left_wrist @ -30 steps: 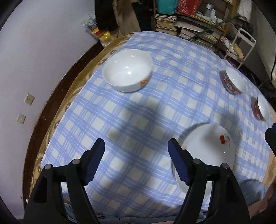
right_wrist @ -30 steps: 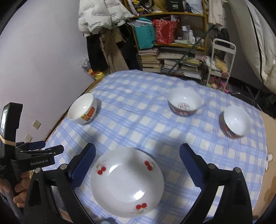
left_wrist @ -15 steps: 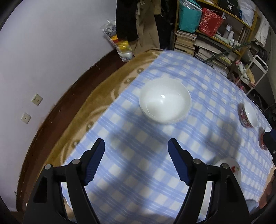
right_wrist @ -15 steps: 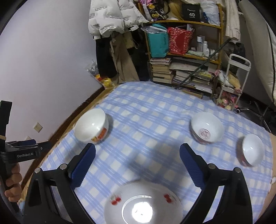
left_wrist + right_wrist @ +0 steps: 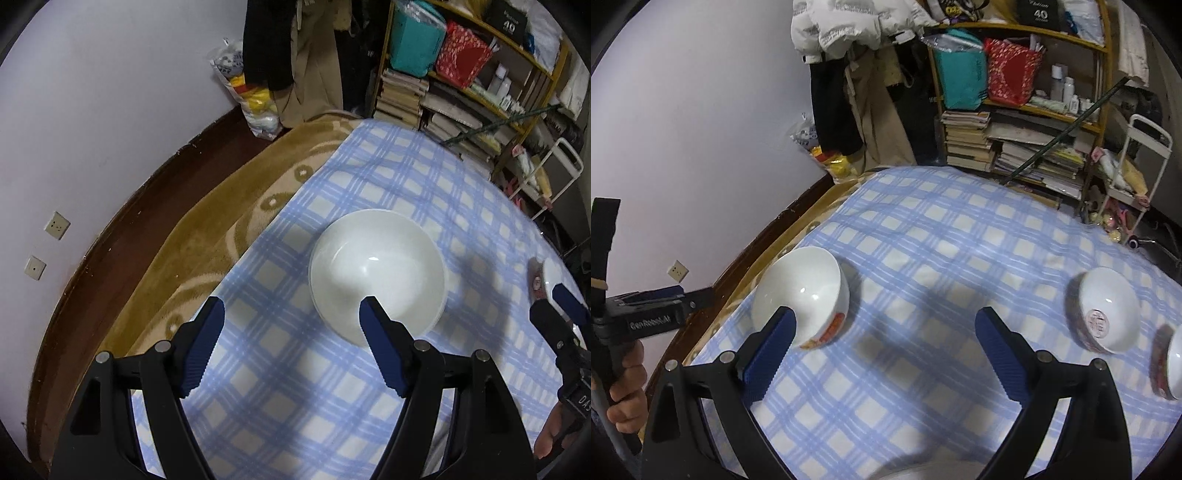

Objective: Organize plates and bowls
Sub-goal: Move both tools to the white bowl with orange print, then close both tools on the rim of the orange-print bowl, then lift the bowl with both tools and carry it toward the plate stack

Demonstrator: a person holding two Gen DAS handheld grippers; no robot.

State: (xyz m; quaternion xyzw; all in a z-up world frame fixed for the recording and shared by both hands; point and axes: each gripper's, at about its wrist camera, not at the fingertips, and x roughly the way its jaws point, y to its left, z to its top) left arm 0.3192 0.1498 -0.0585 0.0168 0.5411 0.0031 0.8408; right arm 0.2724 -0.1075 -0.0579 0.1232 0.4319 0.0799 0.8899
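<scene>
The left claw point(image 5: 291, 315) hangs wide apart and empty over a blue-checked worktop point(image 5: 388, 192), its right fingertip point(image 5: 371, 308) overlapping the large white ceramic bowl point(image 5: 376, 269). The right claw point(image 5: 884, 325), also spread and empty, faces two red-patterned bowls point(image 5: 1108, 308) farther right.

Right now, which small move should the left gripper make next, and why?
Probably ease the left gripper forward and to its right, to straddle the near rim of the large white bowl. Its jaws are open and empty, and only its right finger overlaps the bowl; nothing is grasped yet.
</scene>
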